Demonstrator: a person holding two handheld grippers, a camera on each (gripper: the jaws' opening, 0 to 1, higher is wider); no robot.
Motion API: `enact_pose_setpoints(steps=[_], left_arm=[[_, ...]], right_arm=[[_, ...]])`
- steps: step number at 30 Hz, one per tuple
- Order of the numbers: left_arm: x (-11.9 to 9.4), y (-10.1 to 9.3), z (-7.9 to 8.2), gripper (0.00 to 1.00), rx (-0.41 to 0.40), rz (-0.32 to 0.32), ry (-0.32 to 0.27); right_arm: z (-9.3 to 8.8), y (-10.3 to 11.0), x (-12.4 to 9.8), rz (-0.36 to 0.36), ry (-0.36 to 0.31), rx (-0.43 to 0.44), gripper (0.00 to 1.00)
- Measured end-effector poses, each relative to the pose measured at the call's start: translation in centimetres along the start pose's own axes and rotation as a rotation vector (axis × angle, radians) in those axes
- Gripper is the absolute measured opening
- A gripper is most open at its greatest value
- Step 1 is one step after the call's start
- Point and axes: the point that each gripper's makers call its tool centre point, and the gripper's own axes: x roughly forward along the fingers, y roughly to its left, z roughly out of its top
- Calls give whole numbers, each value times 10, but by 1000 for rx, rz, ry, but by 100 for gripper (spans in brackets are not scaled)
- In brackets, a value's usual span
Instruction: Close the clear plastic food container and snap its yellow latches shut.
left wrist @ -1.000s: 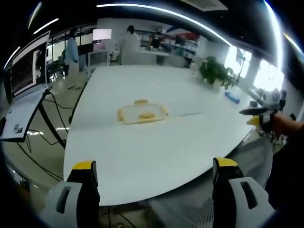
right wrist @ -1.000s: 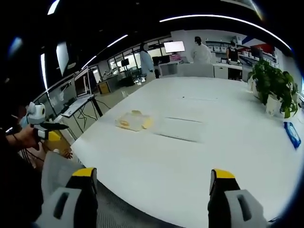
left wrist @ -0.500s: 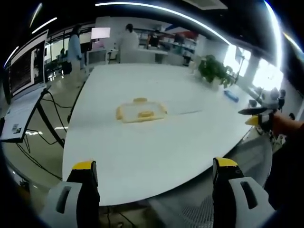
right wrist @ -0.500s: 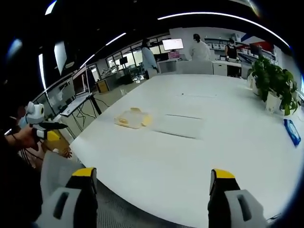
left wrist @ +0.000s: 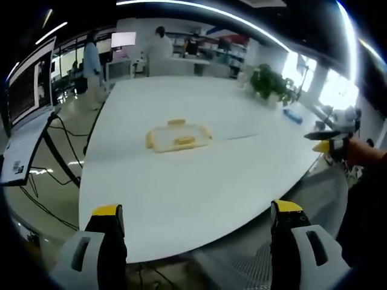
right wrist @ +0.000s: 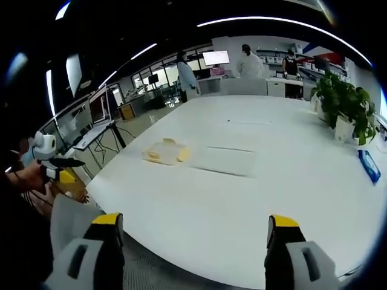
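Nothing on the desk [left wrist: 199, 181] has moved since a second ago; only our views have drifted slightly. Our left tongs [left wrist: 196, 226] hang spread and empty off the near edge. Toward the desk's left edge lies the clear container [left wrist: 177, 136] with yellow latches, its lid [right wrist: 227, 161] just to its right. Our right tongs [right wrist: 192, 232] are spread wide too, holding nothing.

Bright lab, white table [left wrist: 199, 169]
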Motion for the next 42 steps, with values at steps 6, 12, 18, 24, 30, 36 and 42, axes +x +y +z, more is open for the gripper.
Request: enact_pose_setpoints(steps=[6,12,18,24,30,36,42], left_arm=[[2,2,2,99,3,-8,2],[3,3,2,99,11,-8,6],[5,5,-8,99,-5,-28,30],[5,14,-17,98,-4,-33,45],[5,25,-20,98,-10,-35,55],[5,38,-19,97,7,-39,65],[4,57,-16,97,1,-28,62]], right_arm=[[-2,-2,-1,-7,-5,18,100],[-2,-4,-4,-15,-8,38,100],[-2,-2,0,-27,0,48,99],[-4,10,12,-16,23,37,96],[-8,19,23,-18,56,9,96],[-1,27,30,-27,46,5,96],[-1,32,37,-47,58,-21,96]])
